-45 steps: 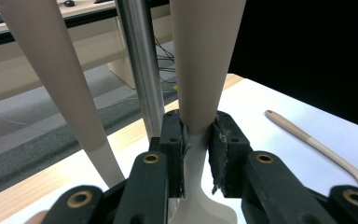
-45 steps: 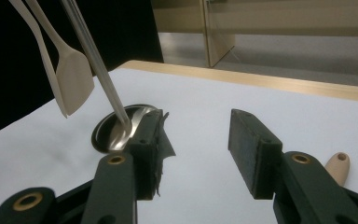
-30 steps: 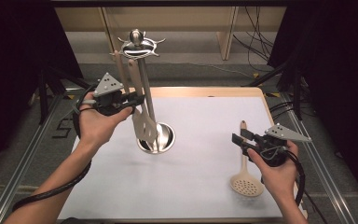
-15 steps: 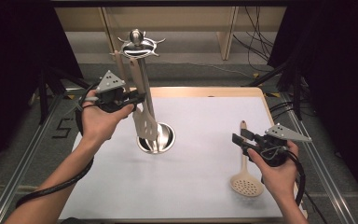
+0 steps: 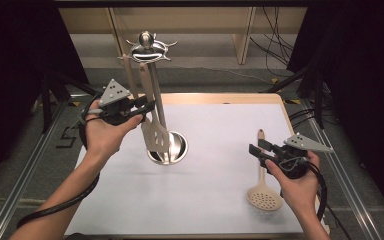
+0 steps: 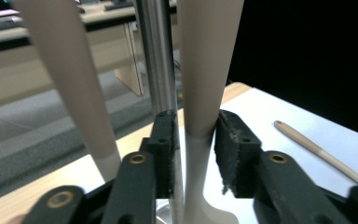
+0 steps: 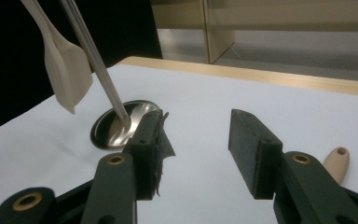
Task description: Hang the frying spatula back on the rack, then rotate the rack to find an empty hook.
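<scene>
Left gripper [image 5: 147, 106]: jaws have just been opening, now flanking the hanging spatula [image 5: 155, 132] handle, pads not pressing | left gripper view: is showing a gap beside the handle, steel stand [image 6: 156, 56] pole behind | right gripper [image 5: 256, 148]: hovering, jaws apart, empty | skimmer [image 5: 263, 192]: lying on the table [image 5: 215, 200] beneath it, handle end peeking into right gripper view

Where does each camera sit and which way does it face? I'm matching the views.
High view: above the table, looking forward and down; both forearms, left gripper and right gripper.
Left gripper view: on the left gripper, facing the stand and hanging spatula; its jaws have just been opening around the handle.
Right gripper view: on the right gripper, facing the stand's base.
Shared: stand and spatula.
</scene>
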`<act>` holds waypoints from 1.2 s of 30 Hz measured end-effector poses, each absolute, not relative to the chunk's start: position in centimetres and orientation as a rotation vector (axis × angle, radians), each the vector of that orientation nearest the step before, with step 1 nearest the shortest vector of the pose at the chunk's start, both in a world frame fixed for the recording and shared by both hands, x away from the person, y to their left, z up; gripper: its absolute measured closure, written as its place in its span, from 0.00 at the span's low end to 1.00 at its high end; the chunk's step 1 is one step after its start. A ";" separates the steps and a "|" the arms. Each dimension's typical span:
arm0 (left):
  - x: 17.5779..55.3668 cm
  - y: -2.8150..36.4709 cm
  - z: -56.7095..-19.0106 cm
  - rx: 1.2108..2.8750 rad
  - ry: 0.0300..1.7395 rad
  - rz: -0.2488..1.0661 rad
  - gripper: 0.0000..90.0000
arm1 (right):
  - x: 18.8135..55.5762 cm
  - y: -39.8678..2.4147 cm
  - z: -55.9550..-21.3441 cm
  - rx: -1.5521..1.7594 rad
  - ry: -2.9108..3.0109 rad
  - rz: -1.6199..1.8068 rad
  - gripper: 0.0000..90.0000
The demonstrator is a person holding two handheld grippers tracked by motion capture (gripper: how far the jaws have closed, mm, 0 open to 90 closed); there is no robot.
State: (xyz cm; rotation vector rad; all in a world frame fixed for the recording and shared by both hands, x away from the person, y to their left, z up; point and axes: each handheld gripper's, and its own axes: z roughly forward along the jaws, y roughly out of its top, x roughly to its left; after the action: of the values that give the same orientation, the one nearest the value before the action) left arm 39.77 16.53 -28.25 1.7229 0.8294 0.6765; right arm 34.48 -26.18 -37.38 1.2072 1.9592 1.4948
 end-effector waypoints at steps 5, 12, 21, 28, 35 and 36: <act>38.1 17.5 -28.3 1.693 0.806 0.708 0.74 | 34.5 -26.2 -37.5 1.223 1.967 1.491 0.62; 36.6 18.4 -27.8 1.632 0.830 0.722 0.87 | 34.3 -25.9 -37.3 1.294 1.976 1.455 0.61; 36.1 18.4 -26.8 1.585 0.804 0.742 0.96 | 34.7 -25.5 -37.6 1.247 1.974 1.367 0.63; 36.2 18.2 -26.2 1.558 0.797 0.735 0.96 | 35.0 -25.9 -37.8 1.229 1.980 1.319 0.66; 36.4 17.8 -25.2 1.543 0.793 0.723 0.99 | 34.8 -26.0 -38.0 1.231 1.985 1.264 0.66; 36.4 17.7 -25.0 1.538 0.793 0.718 0.99 | 34.8 -26.0 -38.0 1.244 1.993 1.260 0.68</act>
State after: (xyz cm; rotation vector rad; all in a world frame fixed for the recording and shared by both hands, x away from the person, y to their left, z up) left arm 36.42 17.72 -25.00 1.5377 0.7926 0.7181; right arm 34.81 -26.01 -37.97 1.2445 1.9929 1.2599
